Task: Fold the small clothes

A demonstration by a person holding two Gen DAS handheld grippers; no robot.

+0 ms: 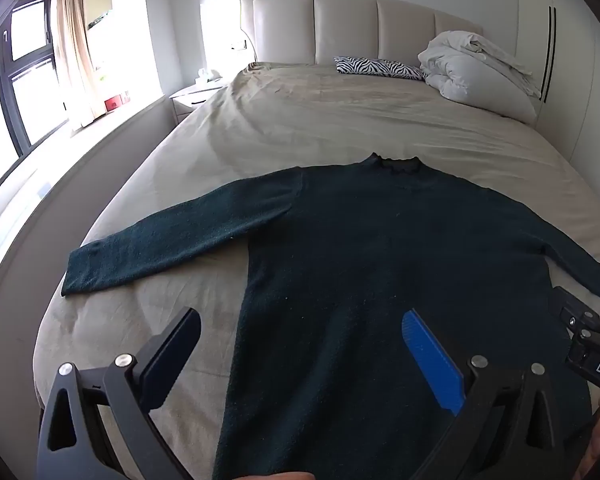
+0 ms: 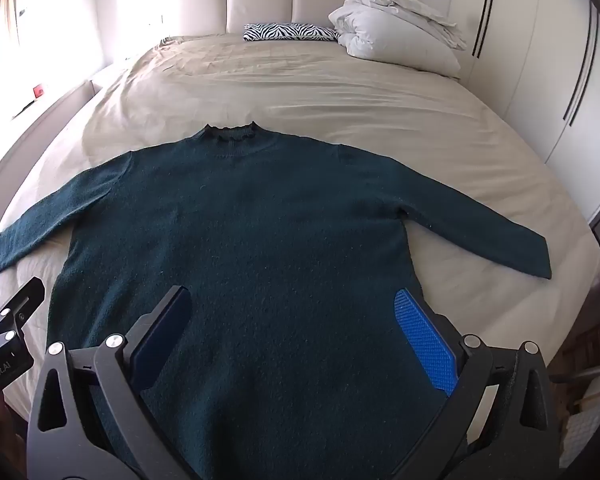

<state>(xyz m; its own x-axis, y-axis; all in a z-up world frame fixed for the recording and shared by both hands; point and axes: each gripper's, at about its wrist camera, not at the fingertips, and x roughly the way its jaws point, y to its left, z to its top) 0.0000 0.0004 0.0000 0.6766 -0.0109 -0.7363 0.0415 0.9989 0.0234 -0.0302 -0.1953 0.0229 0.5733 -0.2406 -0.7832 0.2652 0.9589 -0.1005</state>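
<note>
A dark green knit sweater (image 1: 380, 248) lies flat on the beige bed, collar away from me, both sleeves spread out to the sides; it also shows in the right wrist view (image 2: 244, 232). My left gripper (image 1: 300, 352) is open and empty above the sweater's lower left part. My right gripper (image 2: 296, 332) is open and empty above the lower right part of the body. The right gripper's edge shows at the far right of the left wrist view (image 1: 588, 320), and the left gripper's edge at the far left of the right wrist view (image 2: 8, 328).
The beige bedsheet (image 1: 320, 120) covers the bed. A zebra-print pillow (image 1: 380, 67) and a bundled white duvet (image 1: 476, 68) lie by the padded headboard (image 1: 340, 28). A nightstand (image 1: 192, 98) and a window stand to the left, white wardrobes (image 2: 540, 60) to the right.
</note>
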